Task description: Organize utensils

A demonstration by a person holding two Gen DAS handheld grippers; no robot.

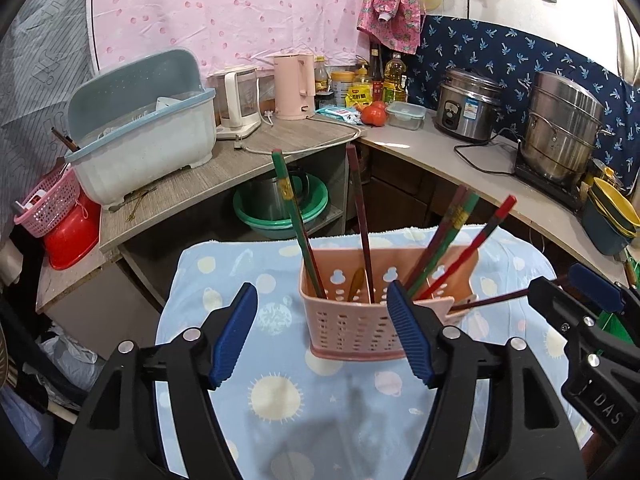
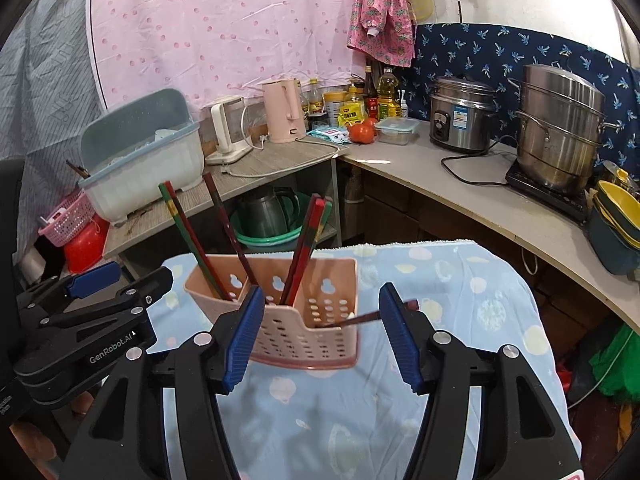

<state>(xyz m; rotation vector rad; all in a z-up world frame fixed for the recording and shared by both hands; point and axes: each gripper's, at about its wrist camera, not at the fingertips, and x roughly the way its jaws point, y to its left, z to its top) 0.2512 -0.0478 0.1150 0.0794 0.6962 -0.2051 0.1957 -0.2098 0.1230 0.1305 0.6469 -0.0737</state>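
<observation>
Chopsticks (image 1: 362,220): light, stiff, slippery; we grip mid-shaft. Pink holder (image 1: 352,320): light, tippable. Both our jaws wide, empty.

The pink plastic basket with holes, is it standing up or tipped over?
Standing up. The pink plastic basket sits flat on the blue spotted towel, open top upward, chopsticks poking out.

A cramped home kitchen: beyond the tongs, an L-shaped tabletop (image 2: 404,160) carries a rice cooker (image 2: 460,118), a stacked steel steamer pot (image 2: 560,128), a pink kettle (image 2: 284,110), oil bottles (image 2: 386,94) and a dish-drainer bin (image 2: 144,164).
</observation>
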